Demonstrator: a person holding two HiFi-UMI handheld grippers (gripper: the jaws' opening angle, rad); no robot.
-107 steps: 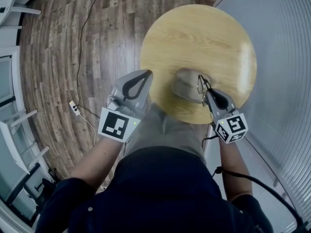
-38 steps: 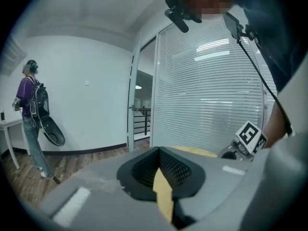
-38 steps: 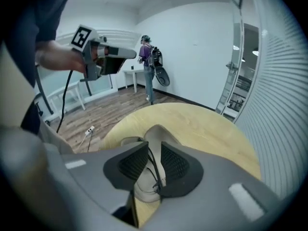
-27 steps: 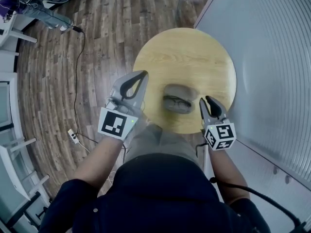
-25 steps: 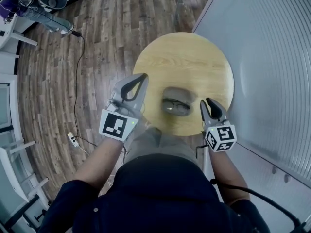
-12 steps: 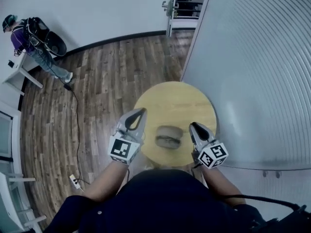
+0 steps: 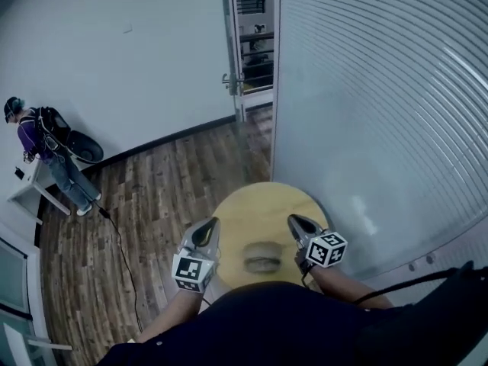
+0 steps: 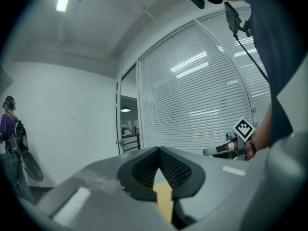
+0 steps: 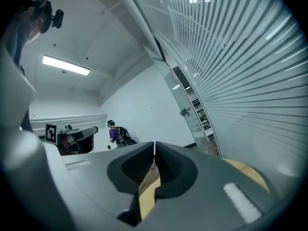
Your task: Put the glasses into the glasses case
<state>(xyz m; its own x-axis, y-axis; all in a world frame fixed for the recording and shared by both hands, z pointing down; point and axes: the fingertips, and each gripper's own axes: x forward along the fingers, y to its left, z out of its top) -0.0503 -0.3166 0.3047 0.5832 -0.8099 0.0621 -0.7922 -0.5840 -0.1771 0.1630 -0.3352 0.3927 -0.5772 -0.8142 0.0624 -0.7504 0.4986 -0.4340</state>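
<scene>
In the head view the grey glasses case (image 7: 261,255) lies open near the front edge of the round wooden table (image 7: 263,204). The dark-framed glasses (image 7: 262,264) rest inside it, small and blurred. My left gripper (image 7: 207,230) hovers to the left of the case, jaws shut with nothing in them. To the right of the case, my right gripper (image 7: 295,222) is held the same way, shut and empty. Neither touches the case. The left gripper view shows its own jaws (image 8: 158,149) closed and the right gripper (image 8: 225,148) beyond. In the right gripper view its jaws (image 9: 154,145) meet, and the left gripper (image 9: 77,134) shows.
A wall of horizontal blinds (image 7: 381,113) stands close behind and to the right of the table. A glass door (image 7: 252,52) is open at the back. A person in purple (image 7: 38,139) stands far left by a white table. A cable (image 7: 122,242) runs over the wood floor.
The right gripper, which held the glasses over the case, has let them go and they lie in the case. The head camera has tilted up, so table and grippers show smaller and lower.
</scene>
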